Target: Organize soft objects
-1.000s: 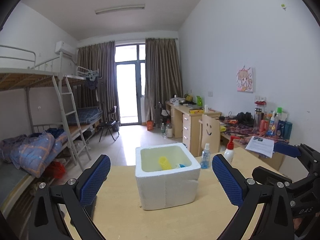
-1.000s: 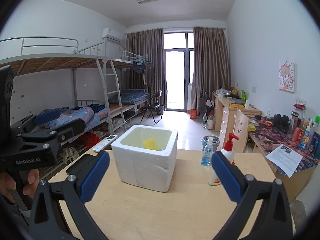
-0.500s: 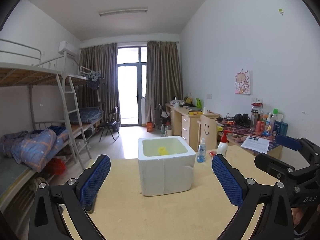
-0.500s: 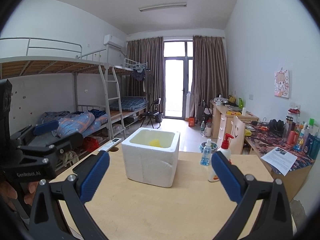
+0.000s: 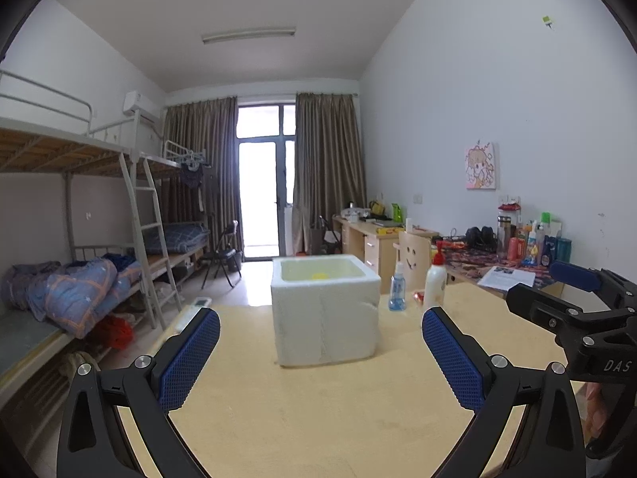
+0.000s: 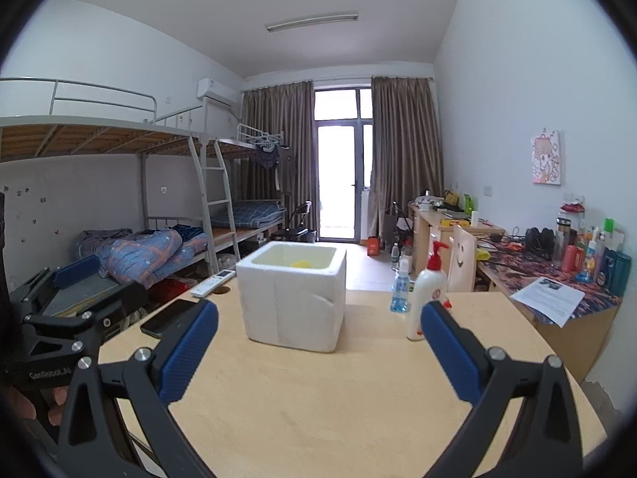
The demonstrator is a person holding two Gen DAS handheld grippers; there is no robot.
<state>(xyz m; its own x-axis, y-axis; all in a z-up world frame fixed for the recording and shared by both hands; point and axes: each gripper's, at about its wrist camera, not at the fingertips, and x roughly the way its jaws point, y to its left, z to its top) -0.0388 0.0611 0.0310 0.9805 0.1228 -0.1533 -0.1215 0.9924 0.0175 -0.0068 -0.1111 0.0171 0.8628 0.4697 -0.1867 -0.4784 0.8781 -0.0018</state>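
Note:
A white foam box (image 5: 324, 310) stands on the wooden table (image 5: 318, 410); it also shows in the right wrist view (image 6: 292, 296). A yellow soft object (image 5: 318, 276) lies inside it, seen too from the right (image 6: 301, 264). My left gripper (image 5: 320, 342) is open and empty, held back from the box. My right gripper (image 6: 318, 342) is open and empty, also short of the box. Each gripper shows at the edge of the other's view.
A white pump bottle (image 6: 426, 298) and a small blue spray bottle (image 6: 400, 292) stand right of the box. A dark phone (image 6: 169, 316) and a white remote (image 6: 213, 282) lie at the table's left edge. Bunk beds at left, cluttered desks at right.
Both grippers have drawn back and lowered from the foam box, which now looks farther and smaller. Both stay open and empty.

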